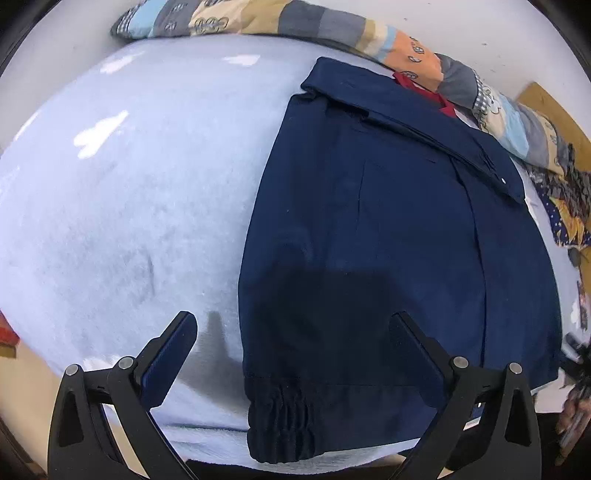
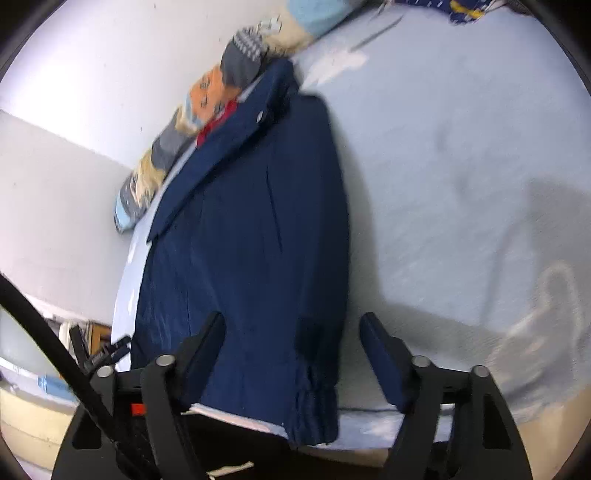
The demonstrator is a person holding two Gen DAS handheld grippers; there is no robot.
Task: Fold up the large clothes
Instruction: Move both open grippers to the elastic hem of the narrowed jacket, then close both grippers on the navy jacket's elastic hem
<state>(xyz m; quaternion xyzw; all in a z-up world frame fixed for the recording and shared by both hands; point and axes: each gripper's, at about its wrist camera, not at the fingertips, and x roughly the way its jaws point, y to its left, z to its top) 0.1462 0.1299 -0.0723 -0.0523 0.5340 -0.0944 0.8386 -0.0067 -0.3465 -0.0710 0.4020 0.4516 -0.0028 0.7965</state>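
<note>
Currently both tongs are seen apart and empty, nothing clamped. Left gripper (image 1: 293, 323): jaws are spread wide, with the gathered cuff (image 1: 280, 421) sitting just below and between them, not touched. Right gripper (image 2: 291, 325): jaws are held apart too, somewhat narrower, and the same cuff (image 2: 314, 406) is framed between them, again with no pad contact visible.

The jacket (image 1: 388, 229) is laid flat on the pale blue bed (image 1: 129, 206), already folded into a long narrow panel. Its long axis is run straight away from both tongs: cuffed end nearest at the bed's front edge, collar (image 1: 413, 122) at the far end, next to a striped pillow (image 1: 332, 26) set along the wall.

From the left view, the panel is offset to the right of centre; from the right view, it is offset left. So the jacket is judged to lie between the two hands, neither clearly nearer. A near-to-far fold is probably called for, near end lifted toward the collar.
</note>
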